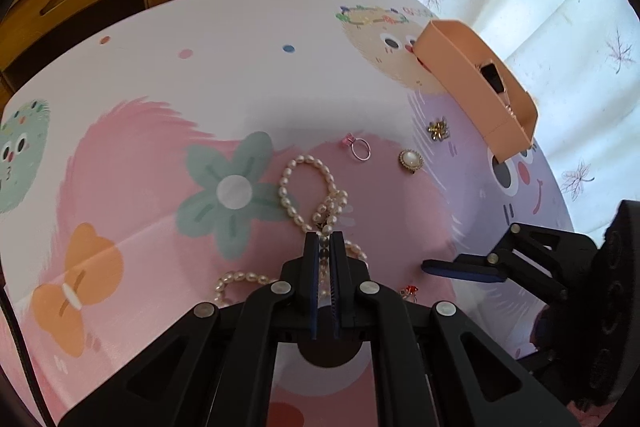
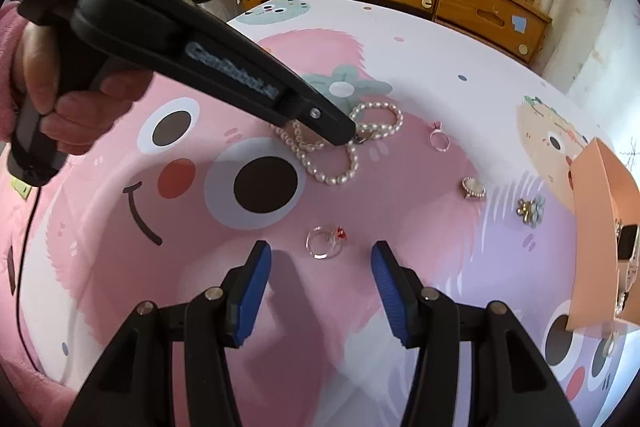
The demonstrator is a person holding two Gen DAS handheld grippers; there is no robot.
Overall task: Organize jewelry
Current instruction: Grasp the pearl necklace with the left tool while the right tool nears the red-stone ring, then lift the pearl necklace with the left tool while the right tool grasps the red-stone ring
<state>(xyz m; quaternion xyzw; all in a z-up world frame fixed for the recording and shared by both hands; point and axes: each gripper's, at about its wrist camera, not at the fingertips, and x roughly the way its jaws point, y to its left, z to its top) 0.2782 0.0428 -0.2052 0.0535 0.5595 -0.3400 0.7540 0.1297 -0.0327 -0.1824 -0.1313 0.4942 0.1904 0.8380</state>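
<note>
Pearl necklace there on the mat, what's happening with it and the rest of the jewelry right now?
A person is sorting jewelry with two handheld grippers. The left gripper has shut on the pearl necklace, which lies on the cartoon mat. The right gripper hovers open just short of a clear ring with a red stone. A pink-stone ring, a pearl brooch and a gold charm lie loose beside the orange box.

Left gripper (image 1: 324, 241): angled steeply down, jaws pressed together at the tips.
Right gripper (image 2: 320, 281): tilted down, jaws parted, nothing between them.
Left hand (image 2: 72, 99): wrapped around the handle.
</note>
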